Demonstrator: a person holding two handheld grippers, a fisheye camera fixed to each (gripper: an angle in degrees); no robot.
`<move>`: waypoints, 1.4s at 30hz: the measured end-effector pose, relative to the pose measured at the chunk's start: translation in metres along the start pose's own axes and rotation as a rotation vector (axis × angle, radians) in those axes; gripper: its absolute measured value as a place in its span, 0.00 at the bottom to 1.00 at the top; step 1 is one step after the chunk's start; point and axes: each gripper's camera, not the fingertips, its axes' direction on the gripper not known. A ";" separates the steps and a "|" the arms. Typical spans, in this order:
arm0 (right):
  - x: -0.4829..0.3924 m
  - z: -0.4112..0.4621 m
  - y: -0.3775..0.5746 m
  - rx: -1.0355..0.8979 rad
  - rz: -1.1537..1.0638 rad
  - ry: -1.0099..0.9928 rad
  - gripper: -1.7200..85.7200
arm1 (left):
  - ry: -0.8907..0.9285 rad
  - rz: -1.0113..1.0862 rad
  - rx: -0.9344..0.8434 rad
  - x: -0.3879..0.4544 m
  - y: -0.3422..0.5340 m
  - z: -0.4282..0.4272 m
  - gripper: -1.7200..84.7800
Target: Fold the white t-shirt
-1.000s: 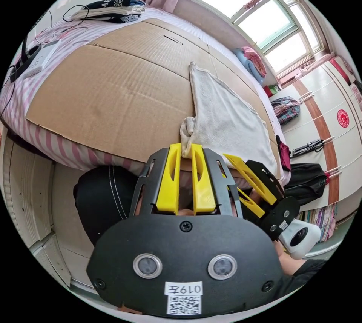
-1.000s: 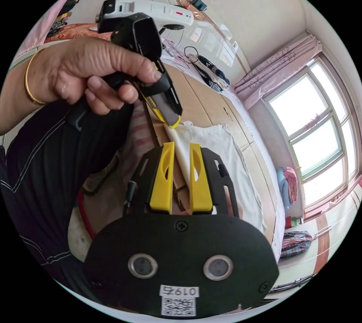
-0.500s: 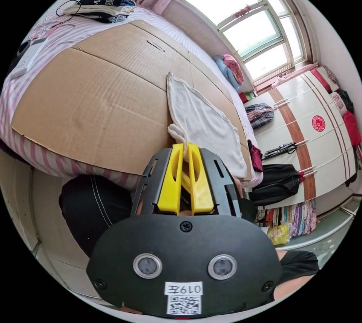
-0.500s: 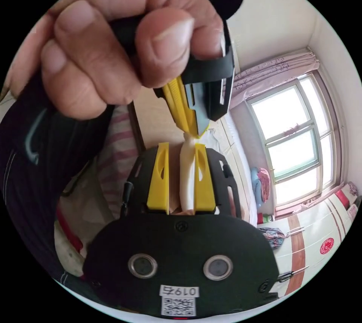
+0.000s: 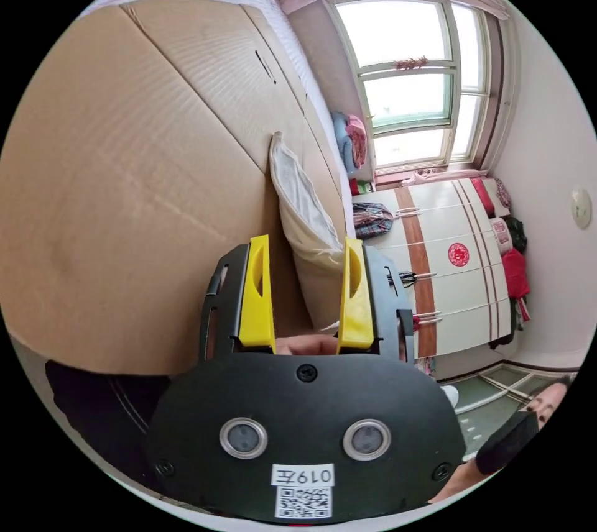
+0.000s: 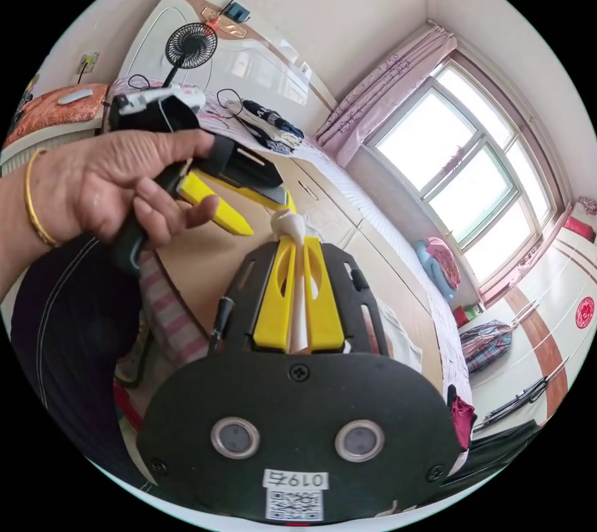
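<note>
The white t-shirt (image 5: 297,209) lies in a long folded strip on the brown cardboard (image 5: 124,171) that covers the bed. In the left gripper view my left gripper (image 5: 305,243) stands open, its yellow jaws wide apart on either side of the shirt's near end and not touching it. In the right gripper view my right gripper (image 6: 300,241) is shut on a bunched corner of the t-shirt (image 6: 286,222), which pokes out above the jaw tips. A hand holds the open left gripper (image 6: 264,216) just to the left of that corner.
A pile of folded dark and white clothes (image 6: 268,122) sits at the head of the bed, near a small fan (image 6: 189,46) and cables. White wardrobes (image 5: 448,271) and a window (image 5: 407,78) stand beyond the bed. A person's dark trousers (image 6: 68,321) are close by.
The left gripper has opened and let go of the shirt corner. The right gripper has shut on that corner. Both cameras have swung, and the left hand has drawn back from the right camera.
</note>
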 end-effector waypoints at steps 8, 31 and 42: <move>0.021 -0.037 -0.072 0.045 0.039 0.035 0.01 | -0.013 -0.029 -0.042 0.013 -0.083 0.077 0.19; 0.098 -0.235 -0.311 0.074 0.072 -0.054 0.01 | -0.435 0.267 -0.236 0.112 -0.194 0.326 0.08; 0.261 -0.403 -0.407 0.103 0.310 -0.124 0.01 | -0.511 0.342 -0.204 0.202 -0.170 0.442 0.08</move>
